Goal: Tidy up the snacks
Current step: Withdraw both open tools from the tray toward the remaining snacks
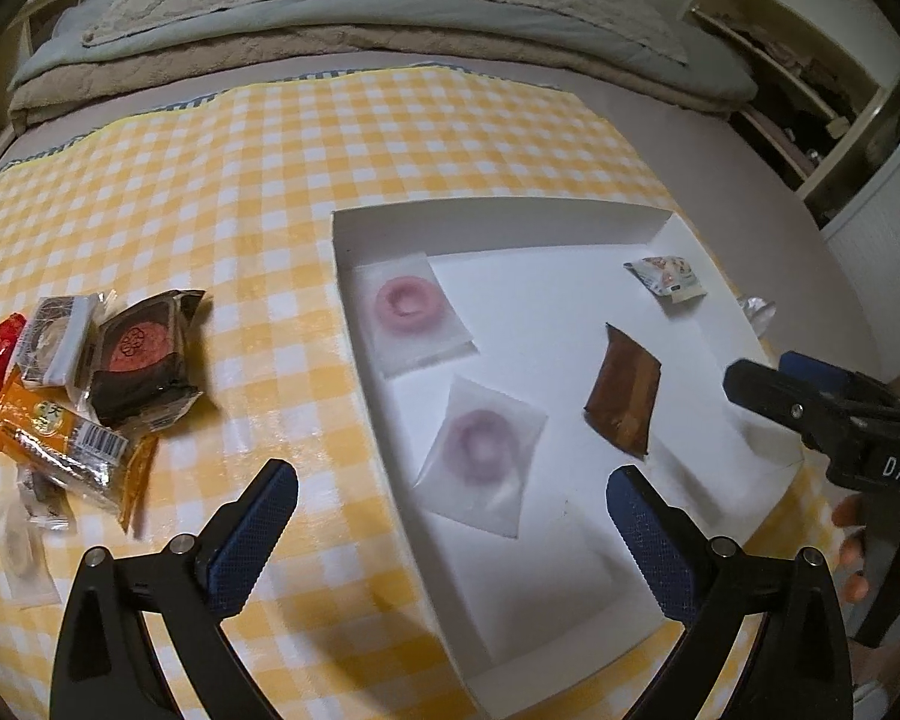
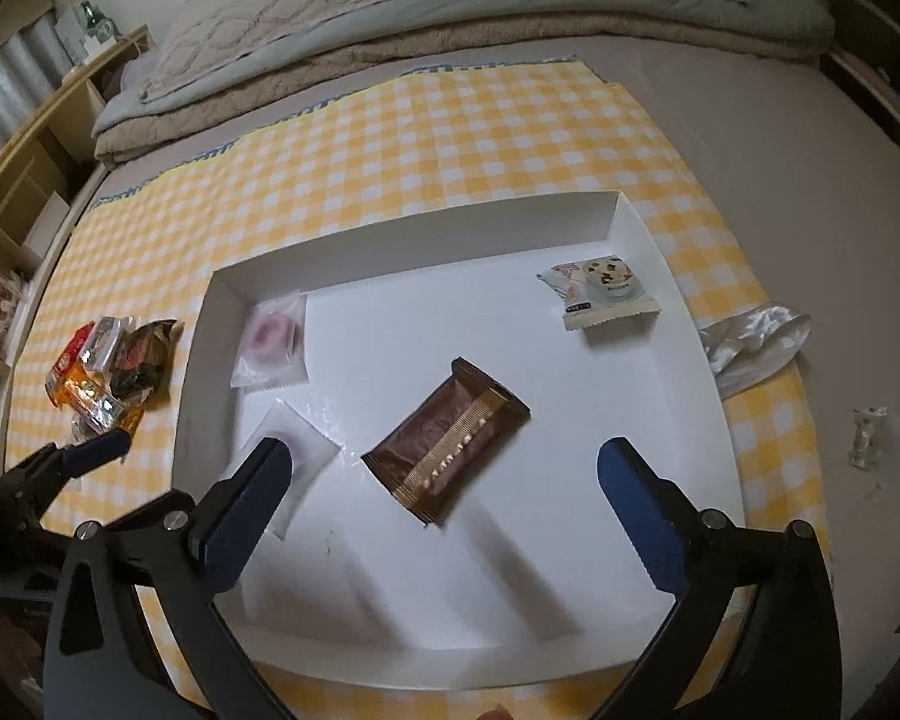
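Observation:
A white shallow box [image 1: 510, 207] [image 2: 408, 213] lies on a yellow checked cloth. In it are a pink ring snack [image 1: 405, 300] [image 2: 268, 333], a purple ring snack [image 1: 480, 447] [image 2: 297, 441], a brown wrapped bar [image 1: 624, 399] [image 2: 450, 456] and a small white packet [image 1: 666, 276] [image 2: 600, 291]. A pile of wrapped snacks [image 1: 78, 372] [image 2: 111, 369] lies left of the box. My left gripper [image 1: 453, 483] is open and empty over the box's near left edge. My right gripper [image 2: 444, 462] is open and empty above the brown bar; it also shows in the left wrist view [image 1: 834, 414].
A silver wrapper [image 2: 756, 342] [image 1: 759, 309] lies just right of the box. A small clear wrapped item [image 2: 867, 429] sits further right on the bare mattress. Folded blankets [image 1: 360, 0] lie at the far end. Shelves [image 2: 30, 168] stand at the left.

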Demonstrator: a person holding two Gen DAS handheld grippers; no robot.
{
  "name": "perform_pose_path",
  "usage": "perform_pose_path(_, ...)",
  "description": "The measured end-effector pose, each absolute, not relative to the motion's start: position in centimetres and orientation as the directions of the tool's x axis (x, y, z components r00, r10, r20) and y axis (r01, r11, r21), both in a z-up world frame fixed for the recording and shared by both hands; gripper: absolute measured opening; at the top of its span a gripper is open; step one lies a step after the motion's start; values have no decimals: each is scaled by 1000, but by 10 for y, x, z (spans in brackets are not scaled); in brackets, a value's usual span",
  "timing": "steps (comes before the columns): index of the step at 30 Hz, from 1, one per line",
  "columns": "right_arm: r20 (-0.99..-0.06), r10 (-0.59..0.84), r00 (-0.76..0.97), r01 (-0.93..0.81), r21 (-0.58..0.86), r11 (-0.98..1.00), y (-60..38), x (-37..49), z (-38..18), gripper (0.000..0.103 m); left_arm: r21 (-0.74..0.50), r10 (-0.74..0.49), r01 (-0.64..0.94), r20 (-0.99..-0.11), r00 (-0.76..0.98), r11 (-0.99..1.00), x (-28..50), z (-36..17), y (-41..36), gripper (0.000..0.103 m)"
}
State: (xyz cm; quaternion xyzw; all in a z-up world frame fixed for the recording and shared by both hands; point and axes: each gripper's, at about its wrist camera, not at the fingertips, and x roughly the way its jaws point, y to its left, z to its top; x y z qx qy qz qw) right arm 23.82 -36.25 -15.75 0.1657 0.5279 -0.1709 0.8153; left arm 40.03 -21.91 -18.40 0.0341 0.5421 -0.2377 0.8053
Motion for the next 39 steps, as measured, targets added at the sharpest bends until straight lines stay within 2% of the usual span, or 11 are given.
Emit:
perform_pose_path(20, -888, -169, 429, 422, 32, 906, -332, 220, -131, 103, -191, -357, 408, -853, 381, 893, 379, -131, -161, 103)
perform_pose_path(39, -829, -148, 540, 312, 34, 950, -252, 253, -99, 103, -135, -275, 285, -799, 535, 949, 349, -78, -38, 103)
